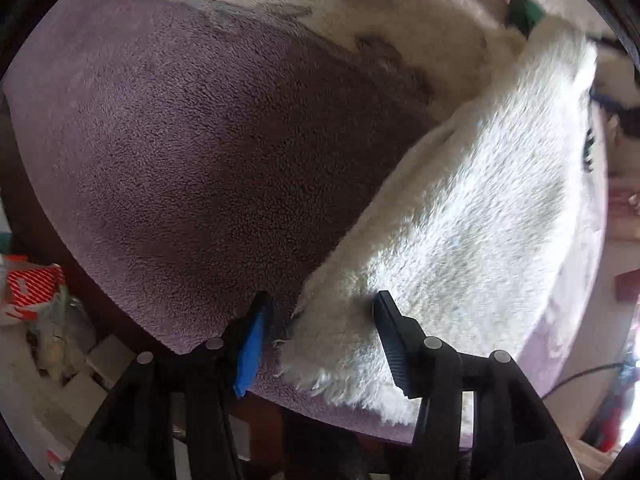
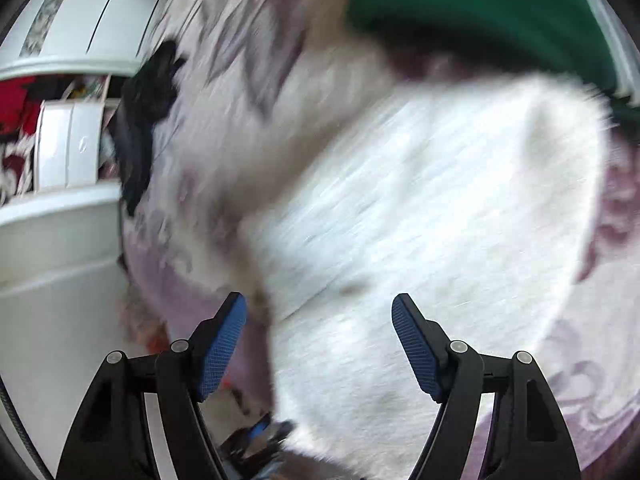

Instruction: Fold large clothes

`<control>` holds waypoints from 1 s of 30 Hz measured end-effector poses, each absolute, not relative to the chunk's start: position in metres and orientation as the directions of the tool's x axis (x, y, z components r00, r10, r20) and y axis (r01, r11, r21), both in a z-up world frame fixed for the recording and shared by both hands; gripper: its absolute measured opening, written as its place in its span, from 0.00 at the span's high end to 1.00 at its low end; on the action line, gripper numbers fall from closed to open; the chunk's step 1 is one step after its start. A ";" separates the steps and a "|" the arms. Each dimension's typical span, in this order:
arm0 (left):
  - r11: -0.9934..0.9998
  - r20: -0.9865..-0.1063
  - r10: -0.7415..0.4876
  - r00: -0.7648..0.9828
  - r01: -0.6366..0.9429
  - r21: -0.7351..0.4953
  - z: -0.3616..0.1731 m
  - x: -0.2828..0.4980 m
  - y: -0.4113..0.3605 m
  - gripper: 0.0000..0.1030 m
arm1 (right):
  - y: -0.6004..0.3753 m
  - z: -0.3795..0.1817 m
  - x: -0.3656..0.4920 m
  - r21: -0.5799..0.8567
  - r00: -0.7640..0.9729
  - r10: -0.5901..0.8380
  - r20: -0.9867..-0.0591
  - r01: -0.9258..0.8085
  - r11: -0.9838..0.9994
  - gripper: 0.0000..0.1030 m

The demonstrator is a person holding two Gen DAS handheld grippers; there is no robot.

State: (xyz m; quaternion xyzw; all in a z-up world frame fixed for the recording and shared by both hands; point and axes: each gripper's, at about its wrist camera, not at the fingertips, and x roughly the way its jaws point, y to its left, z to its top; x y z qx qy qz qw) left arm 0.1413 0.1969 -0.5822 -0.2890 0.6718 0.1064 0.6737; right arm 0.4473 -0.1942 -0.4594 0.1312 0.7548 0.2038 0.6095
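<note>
White fleece garment (image 1: 460, 216) lies on the mauve bed blanket (image 1: 180, 140), long axis running diagonally up-right from the left gripper (image 1: 320, 312). Its frayed corner sits between those parted jaws, ungripped. Right gripper (image 2: 320, 316) hovers agape, empty; left is nearer.

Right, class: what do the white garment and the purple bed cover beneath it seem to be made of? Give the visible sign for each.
White garment: probably long-pile faux fur or plush fleece; shaggy strands fray out along its edge, finish matte.
Purple bed cover: looks like short-pile fleece or terry; its surface is finely nubbled and matte, with no sheen. The exact fibre cannot be told from looks alone.
</note>
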 end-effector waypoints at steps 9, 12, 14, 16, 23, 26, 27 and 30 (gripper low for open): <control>0.836 -0.958 -0.276 0.083 -0.470 -0.282 -0.586 0.158 0.177 0.52 | -0.201 -0.506 0.489 0.389 -0.194 0.409 -0.892 0.131 0.912 0.56; 0.835 -0.964 -0.251 0.085 -0.484 -0.260 -0.598 0.152 0.168 0.59 | -0.188 -0.523 0.498 0.306 -0.149 0.331 -0.932 0.171 0.937 0.84; 0.814 -0.963 -0.237 0.126 -0.516 -0.268 -0.600 0.150 0.169 0.75 | -0.172 -0.522 0.506 0.282 -0.099 0.297 -0.950 0.144 0.949 0.85; 0.779 -0.954 -0.264 0.144 -0.551 -0.299 -0.604 0.148 0.178 0.77 | -0.157 -0.531 0.512 0.257 -0.081 0.268 -0.960 0.121 0.959 0.85; 0.744 -0.924 -0.362 0.124 -0.558 -0.367 -0.611 0.149 0.188 0.70 | -0.158 -0.534 0.500 0.350 -0.182 0.352 -0.918 0.046 0.936 0.44; 0.731 -0.899 -0.413 0.147 -0.535 -0.424 -0.590 0.141 0.189 0.62 | -0.182 -0.511 0.470 0.449 -0.225 0.448 -0.865 0.048 0.892 0.38; 0.733 -0.897 -0.417 0.144 -0.531 -0.426 -0.583 0.137 0.188 0.62 | -0.193 -0.502 0.454 0.464 -0.241 0.460 -0.855 0.042 0.885 0.37; 0.736 -0.898 -0.420 0.133 -0.530 -0.422 -0.571 0.129 0.187 0.62 | -0.225 -0.480 0.399 0.477 -0.268 0.462 -0.845 0.011 0.879 0.34</control>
